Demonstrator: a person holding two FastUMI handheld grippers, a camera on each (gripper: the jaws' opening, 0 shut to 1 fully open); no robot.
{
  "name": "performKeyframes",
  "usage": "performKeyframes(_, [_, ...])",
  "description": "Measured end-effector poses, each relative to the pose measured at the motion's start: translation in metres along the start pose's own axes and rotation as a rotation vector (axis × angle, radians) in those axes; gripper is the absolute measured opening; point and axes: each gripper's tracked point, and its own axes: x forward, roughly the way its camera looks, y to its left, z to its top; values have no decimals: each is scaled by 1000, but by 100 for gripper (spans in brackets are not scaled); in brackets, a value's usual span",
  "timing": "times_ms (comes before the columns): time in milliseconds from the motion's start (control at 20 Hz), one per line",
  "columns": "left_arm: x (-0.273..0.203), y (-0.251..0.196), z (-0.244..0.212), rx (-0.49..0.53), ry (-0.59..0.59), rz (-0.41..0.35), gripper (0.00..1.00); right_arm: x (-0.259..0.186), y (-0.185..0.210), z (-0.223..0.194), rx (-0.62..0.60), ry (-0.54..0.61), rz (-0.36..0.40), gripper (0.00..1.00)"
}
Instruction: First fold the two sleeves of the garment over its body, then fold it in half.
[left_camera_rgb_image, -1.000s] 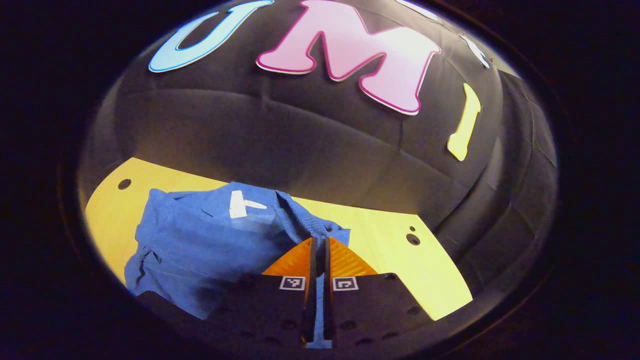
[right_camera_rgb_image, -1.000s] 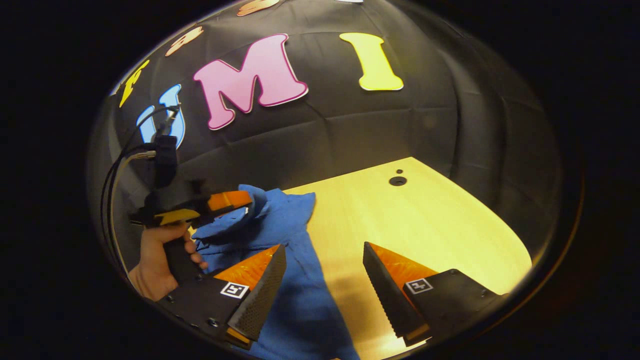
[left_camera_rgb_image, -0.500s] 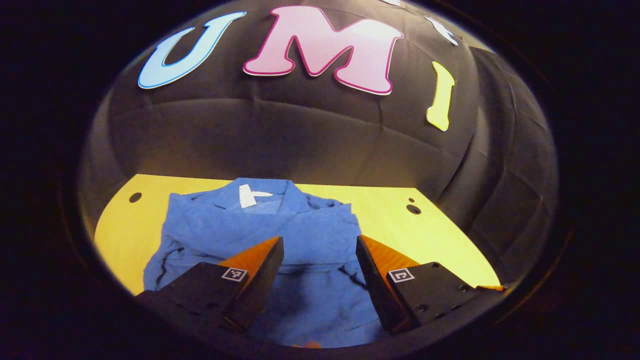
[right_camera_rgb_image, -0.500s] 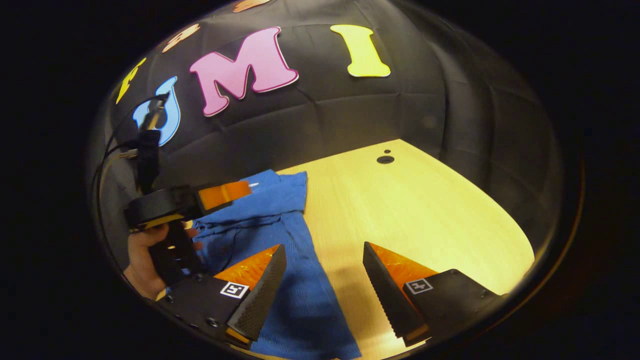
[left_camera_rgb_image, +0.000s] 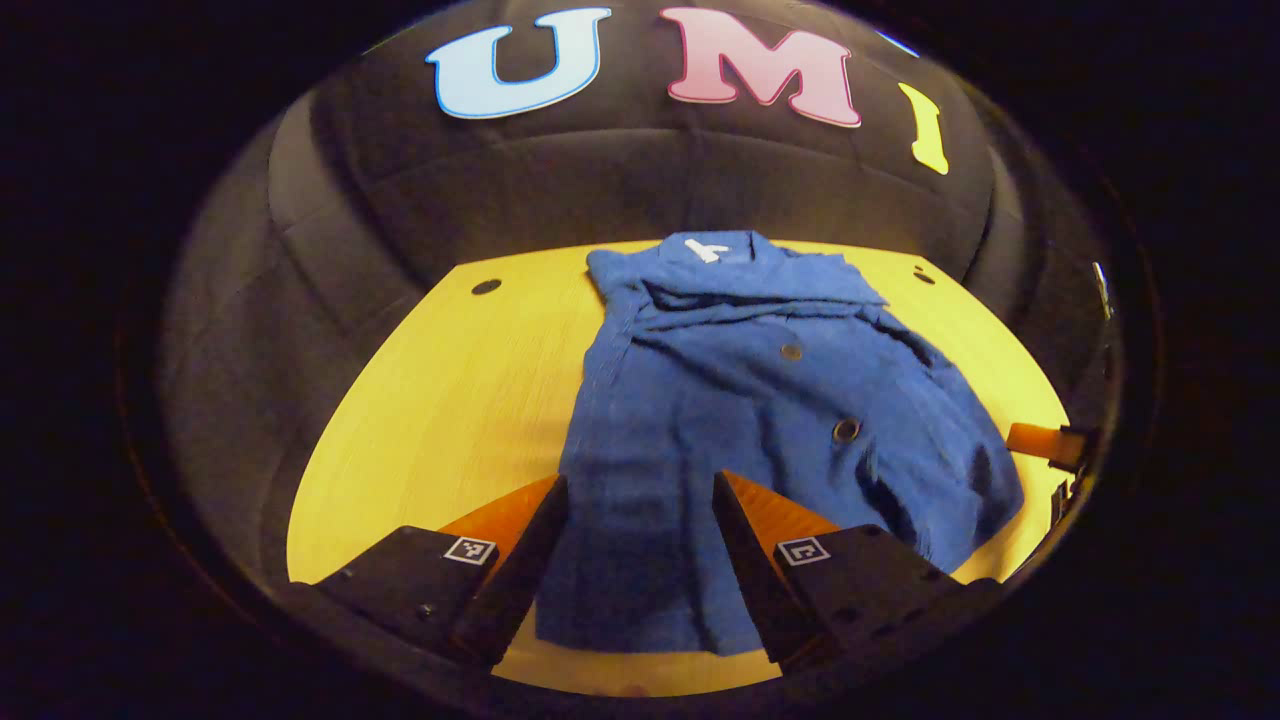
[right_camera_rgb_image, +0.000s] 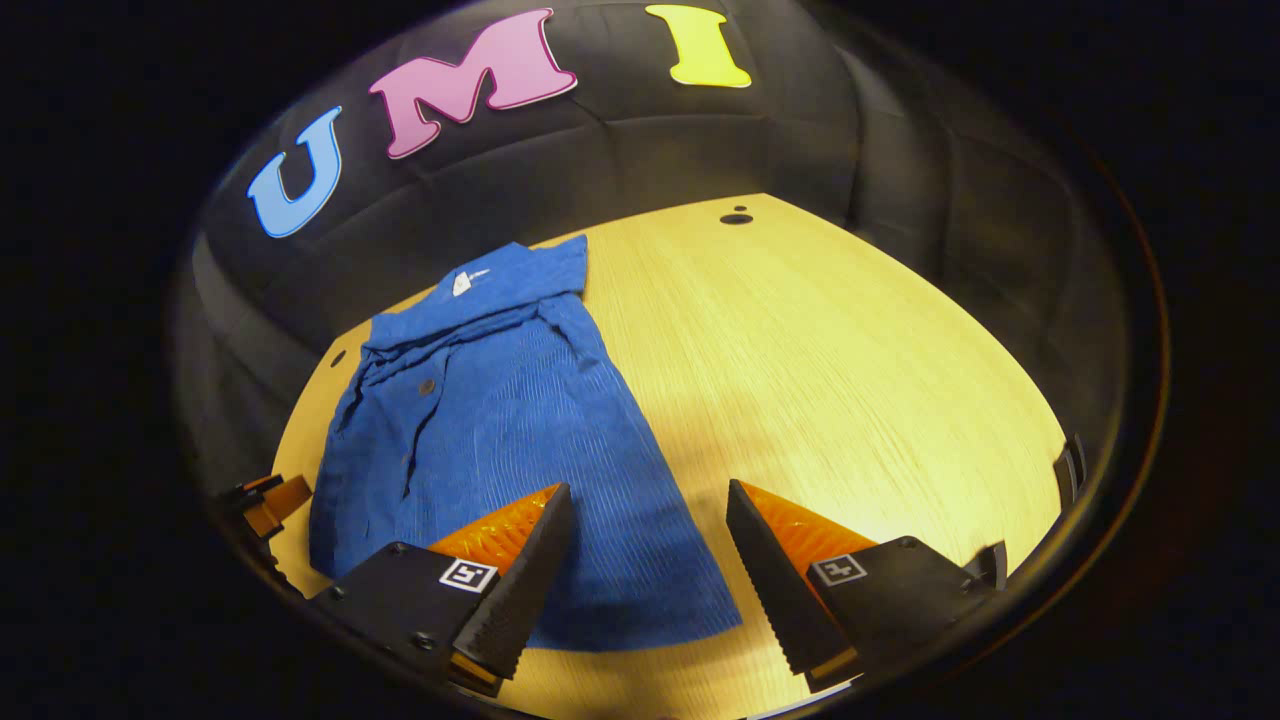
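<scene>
Now, left gripper (left_camera_rgb_image: 640, 520): fingers spread wide, holding nothing, poised above the near hem of the shirt.
Right gripper (right_camera_rgb_image: 648, 535): also spread wide and empty, over the shirt's near right corner.
Blue shirt (left_camera_rgb_image: 760, 400): lies lengthwise on the wooden table (left_camera_rgb_image: 440, 400), collar at the far end, both sleeves apparently folded in over the body, buttons showing.
Step left: likely the fold in half, hem toward collar.
Risk: pinching only the top layer would let the tucked sleeves slide out.
Risk: uneven lifting by the two grippers would skew the fold.
Risk: dragging could bunch the wrinkled cloth near the collar.
</scene>
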Motion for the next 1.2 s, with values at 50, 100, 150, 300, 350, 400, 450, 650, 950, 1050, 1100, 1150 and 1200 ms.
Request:
performKeyframes(50, [-5,13,-10,-10,17,10,84,-5,-1,-7,-21,4,-13,98])
performKeyframes(100, [-9,21,-19,-19,31,14,85,-9,-2,-13,-46,7,-34,99])
performKeyframes(150, [-12,27,-29,-24,46,24,85,-12,-4,-20,-68,12,-52,98])
performKeyframes(300, [-12,32,-52,-43,97,13,85,-15,0,-42,-78,44,-72,98])
performKeyframes(350, [-11,30,-60,-57,118,0,85,-15,1,-52,-85,62,-81,98])
performKeyframes(400, [-9,28,-64,-71,131,-11,85,-16,2,-58,-90,74,-85,98])
performKeyframes(450, [-7,27,-68,-86,140,-14,85,-17,1,-61,-94,77,-92,99])
performKeyframes(650, [-2,21,-69,-93,137,-24,84,-16,-3,-62,-89,66,-111,98])
performKeyframes(950, [4,-2,-62,-24,131,-78,81,-13,1,-58,-110,81,-119,94])
performKeyframes(1050, [5,-11,-60,-29,141,-76,55,-7,8,-57,-105,89,-107,64])
performKeyframes(1100, [5,-16,-58,-35,143,-79,42,-5,12,-56,-104,91,-99,48])
performKeyframes(1150, [6,-22,-59,-39,141,-80,29,-5,12,-55,-108,91,-105,32])
performKeyframes(1200, [8,-24,-58,-41,135,-79,13,-3,16,-54,-132,93,-87,16])
